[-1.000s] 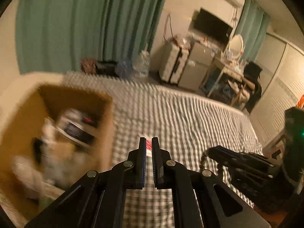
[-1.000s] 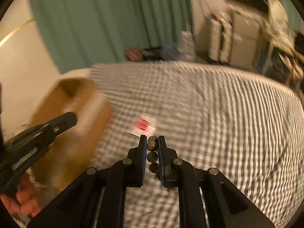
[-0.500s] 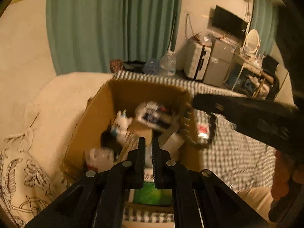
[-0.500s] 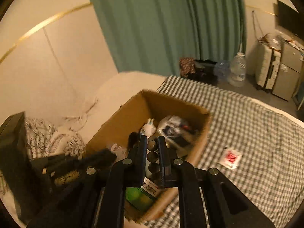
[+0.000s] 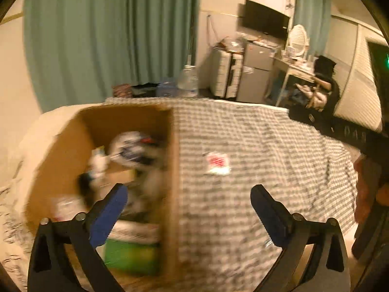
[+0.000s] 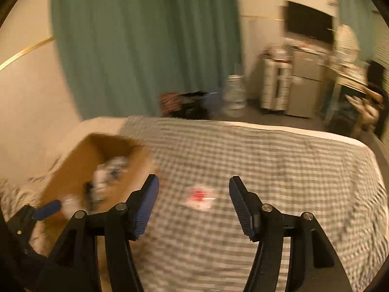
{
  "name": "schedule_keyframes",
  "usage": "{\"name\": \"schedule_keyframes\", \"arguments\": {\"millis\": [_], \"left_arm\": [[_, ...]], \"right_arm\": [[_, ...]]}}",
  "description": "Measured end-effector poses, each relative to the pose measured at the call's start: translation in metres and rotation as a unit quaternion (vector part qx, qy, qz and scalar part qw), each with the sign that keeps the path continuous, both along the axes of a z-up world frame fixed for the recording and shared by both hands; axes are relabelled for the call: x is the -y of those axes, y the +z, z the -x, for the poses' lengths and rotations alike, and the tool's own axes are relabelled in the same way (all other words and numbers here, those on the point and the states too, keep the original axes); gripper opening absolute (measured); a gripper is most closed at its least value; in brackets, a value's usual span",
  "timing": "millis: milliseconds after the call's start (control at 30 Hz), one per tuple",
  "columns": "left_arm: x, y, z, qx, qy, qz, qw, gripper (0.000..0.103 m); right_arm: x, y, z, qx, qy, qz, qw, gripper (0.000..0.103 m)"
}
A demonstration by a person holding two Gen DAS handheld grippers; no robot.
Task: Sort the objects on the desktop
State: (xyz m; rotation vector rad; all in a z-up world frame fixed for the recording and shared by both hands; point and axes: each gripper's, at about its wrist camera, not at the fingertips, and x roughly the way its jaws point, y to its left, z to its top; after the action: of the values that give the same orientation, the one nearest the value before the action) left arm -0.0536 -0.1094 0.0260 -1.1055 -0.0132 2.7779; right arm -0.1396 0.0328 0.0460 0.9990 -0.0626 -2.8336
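An open cardboard box (image 5: 126, 119) with several loose items stands at the left on a bed with a checked cover (image 5: 267, 150). A small white packet with red print (image 5: 217, 163) lies on the cover just right of the box. My left gripper (image 5: 188, 194) hovers over the box's right wall, its jaws opening wide with nothing between them. In the right wrist view my right gripper (image 6: 193, 189) is also opening above the same packet (image 6: 199, 196), which lies on the cover below the fingers, not touched. The box (image 6: 77, 155) is at its left.
The right gripper's black body (image 5: 352, 131) and a hand (image 5: 364, 194) fill the left wrist view's right edge. A blue left fingertip (image 6: 48, 208) shows low left in the right wrist view. Green curtains, water bottles (image 5: 187, 80), a small fridge and a desk stand beyond the bed.
Both grippers swung over the box and back toward the checked cover. Both jaws went from shut to wide apart. The strip of dark round pieces in my right gripper is gone.
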Motion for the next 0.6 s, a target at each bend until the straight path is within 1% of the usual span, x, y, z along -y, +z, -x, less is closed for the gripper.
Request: {"name": "schedule_keyframes", "arguments": {"millis": [67,100,133,167,200,267,300,333,400,467,500,533,567,600], "left_arm": [[-0.026,-0.011,0.017,0.010,0.003,-0.009,0.9999,0.103],[-0.038,-0.018,0.026,0.020,0.005,-0.015,0.9997,0.103],[-0.049,-0.029,0.037,0.032,0.007,-0.024,0.9992,0.103],[-0.061,-0.042,0.049,0.045,0.009,-0.033,0.9984,0.103],[-0.070,-0.055,0.059,0.056,0.009,-0.036,0.9978,0.103],[-0.087,-0.084,0.081,0.071,0.012,-0.028,0.9970,0.103],[-0.091,-0.096,0.091,0.075,0.016,-0.024,0.9968,0.103],[-0.093,-0.114,0.105,0.083,0.026,-0.016,0.9961,0.103],[-0.090,-0.137,0.125,0.099,0.046,-0.013,0.9939,0.103],[-0.081,-0.160,0.146,0.117,0.066,-0.024,0.9906,0.103],[-0.077,-0.168,0.155,0.126,0.067,-0.035,0.9892,0.100],[-0.076,-0.171,0.160,0.130,0.067,-0.038,0.9885,0.100],[-0.077,-0.174,0.166,0.126,0.067,-0.033,0.9892,0.097],[-0.078,-0.175,0.169,0.118,0.065,-0.024,0.9906,0.088]], "right_arm": [[-0.028,-0.011,0.000,-0.003,-0.033,-0.010,0.999,0.065],[-0.044,-0.019,-0.001,-0.005,-0.051,-0.013,0.999,0.069],[-0.058,-0.030,-0.001,-0.006,-0.065,-0.012,0.998,0.073],[-0.071,-0.044,0.000,-0.004,-0.075,-0.006,0.997,0.075],[-0.079,-0.052,0.001,0.000,-0.078,-0.002,0.997,0.077],[-0.093,-0.074,0.008,0.014,-0.078,0.004,0.997,0.077],[-0.100,-0.084,0.012,0.020,-0.077,0.006,0.997,0.077],[-0.107,-0.095,0.016,0.026,-0.075,0.011,0.997,0.077],[-0.122,-0.113,0.025,0.043,-0.082,0.027,0.995,0.077],[-0.134,-0.123,0.029,0.057,-0.090,0.046,0.993,0.077],[-0.142,-0.128,0.031,0.060,-0.095,0.062,0.992,0.077],[-0.149,-0.129,0.030,0.060,-0.098,0.070,0.991,0.077],[-0.152,-0.131,0.031,0.061,-0.101,0.077,0.990,0.077],[-0.153,-0.134,0.033,0.064,-0.105,0.083,0.989,0.077]]}}
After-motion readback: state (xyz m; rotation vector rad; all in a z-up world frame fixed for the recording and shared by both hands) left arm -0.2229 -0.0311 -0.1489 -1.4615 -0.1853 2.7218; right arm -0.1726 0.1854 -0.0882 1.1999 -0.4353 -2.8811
